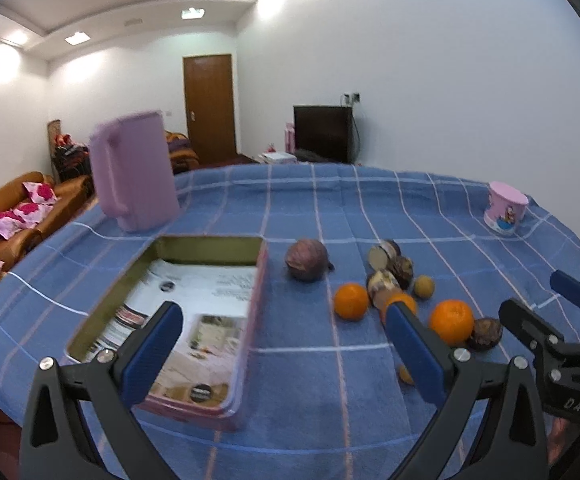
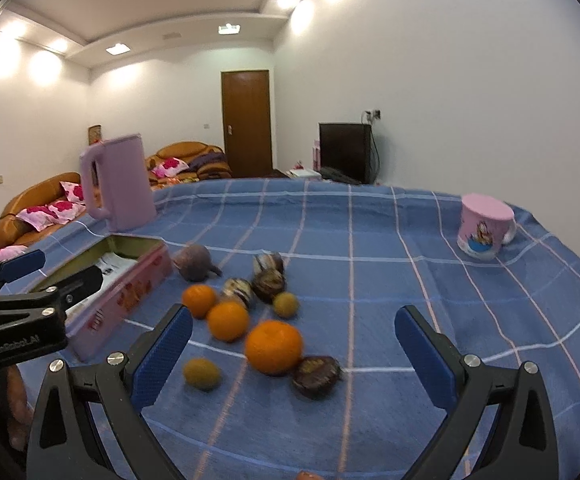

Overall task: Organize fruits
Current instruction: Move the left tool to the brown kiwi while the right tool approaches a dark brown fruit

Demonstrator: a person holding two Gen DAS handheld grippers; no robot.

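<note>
Fruits lie loose on the blue checked cloth: three oranges, the nearest (image 2: 273,346) (image 1: 451,321), several dark purple fruits such as one (image 2: 316,376) beside it, a large purple fruit (image 1: 306,265) (image 2: 194,263) and small yellow-green fruits (image 2: 201,373). An open pink tin box (image 1: 193,320) (image 2: 125,288) with printed paper inside stands left of them. My left gripper (image 1: 285,344) is open and empty above the box's right wall. My right gripper (image 2: 294,356) is open and empty, just before the nearest orange.
A lilac jug (image 1: 133,172) (image 2: 119,182) stands behind the box. A pink cartoon mug (image 1: 506,208) (image 2: 484,226) sits at the far right of the table. Sofas, a door and a black cabinet lie beyond the table's far edge.
</note>
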